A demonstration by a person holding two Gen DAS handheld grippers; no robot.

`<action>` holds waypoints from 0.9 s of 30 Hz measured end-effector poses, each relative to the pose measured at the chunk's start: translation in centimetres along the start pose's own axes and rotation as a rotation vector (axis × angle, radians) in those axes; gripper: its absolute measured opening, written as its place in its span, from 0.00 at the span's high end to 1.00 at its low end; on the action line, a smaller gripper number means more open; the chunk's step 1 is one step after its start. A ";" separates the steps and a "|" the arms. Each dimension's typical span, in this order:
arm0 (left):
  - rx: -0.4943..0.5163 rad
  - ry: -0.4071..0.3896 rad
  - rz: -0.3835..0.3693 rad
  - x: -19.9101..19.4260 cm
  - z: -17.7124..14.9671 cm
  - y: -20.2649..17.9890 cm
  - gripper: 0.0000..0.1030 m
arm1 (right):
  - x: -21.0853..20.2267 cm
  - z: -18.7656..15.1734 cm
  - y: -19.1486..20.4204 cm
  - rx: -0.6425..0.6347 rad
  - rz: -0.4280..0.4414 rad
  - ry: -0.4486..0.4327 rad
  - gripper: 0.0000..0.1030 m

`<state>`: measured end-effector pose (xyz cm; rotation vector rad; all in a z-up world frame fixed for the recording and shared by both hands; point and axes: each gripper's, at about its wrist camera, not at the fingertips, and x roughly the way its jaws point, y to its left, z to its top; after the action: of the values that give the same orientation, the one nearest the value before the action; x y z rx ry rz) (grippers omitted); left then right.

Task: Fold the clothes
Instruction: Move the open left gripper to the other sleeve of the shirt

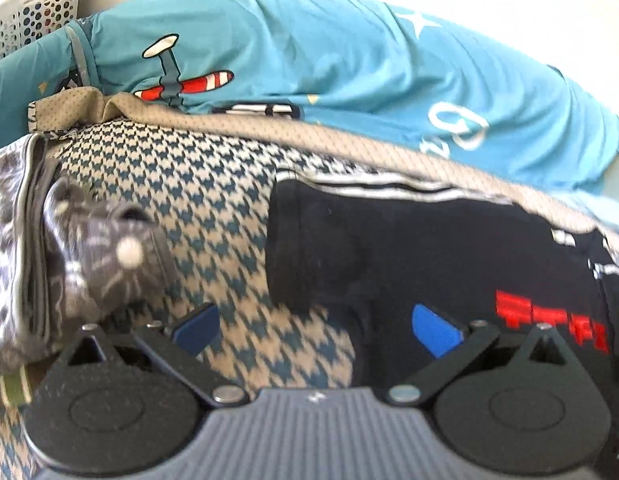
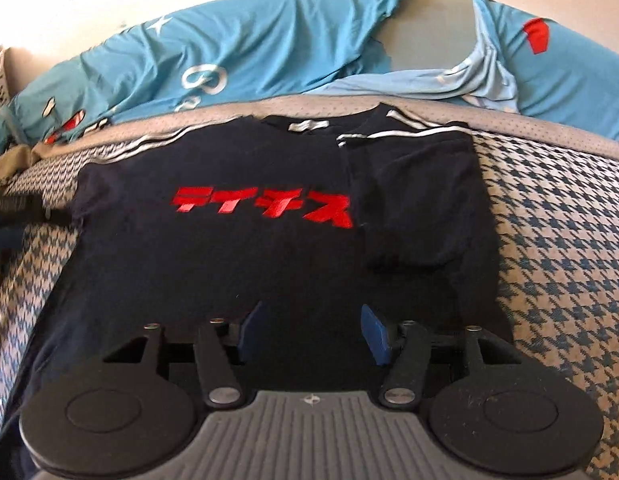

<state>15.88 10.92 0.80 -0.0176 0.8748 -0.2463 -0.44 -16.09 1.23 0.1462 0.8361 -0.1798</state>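
Cotton black T-shirt (image 2: pixel 237 264), right sleeve folded in, flat on houndstooth mattress (image 2: pixel 557 248); left hand-held gripper (image 1: pixel 315 330) and right hand-held gripper (image 2: pixel 313 330) agape, empty.

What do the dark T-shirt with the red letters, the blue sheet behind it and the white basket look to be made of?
The dark T-shirt looks like matte cotton knit: it lies flat and dull, and its red lettering seems printed. The blue sheet looks like a thin, smooth fabric with a slight sheen, judging by its soft, fine wrinkles; the fibre is unclear. The white basket appears to be moulded plastic, with rows of round holes.
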 end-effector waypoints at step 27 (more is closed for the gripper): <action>-0.133 0.021 -0.073 8.1 5.3 4.2 0.01 | 3.0 0.5 1.8 -0.117 -0.011 0.039 0.37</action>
<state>25.75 12.78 -2.45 -0.1711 0.9109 -0.2563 2.27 -14.73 -0.62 0.0359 0.8836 -0.1382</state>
